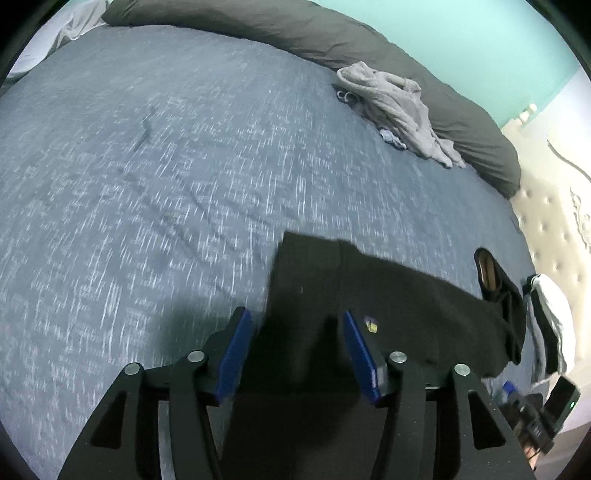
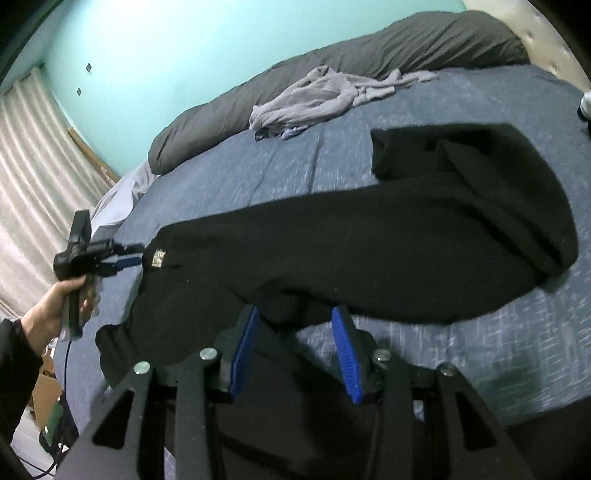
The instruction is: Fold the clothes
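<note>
1. While both grippers stand released, the black garment [image 2: 351, 240] lies spread across the near part of the bed [image 2: 280, 173].
2. Left gripper [image 1: 297, 325]: jaws apart over the cloth, nothing pinched.
3. Right gripper [image 2: 295, 325]: jaws apart at the near hem, nothing pinched.
4. Judgement: soft, limp, light fabric; take hold at hem or corners.
5. A grey garment [image 2: 314, 96] lies far off, unfolded.

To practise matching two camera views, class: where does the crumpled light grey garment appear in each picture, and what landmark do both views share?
Left wrist view: the crumpled light grey garment lies upper right, against the long dark grey pillow.
Right wrist view: the garment lies top centre, beside that pillow.
Shared landmark: the black garment spread on the blue bedspread.
</note>
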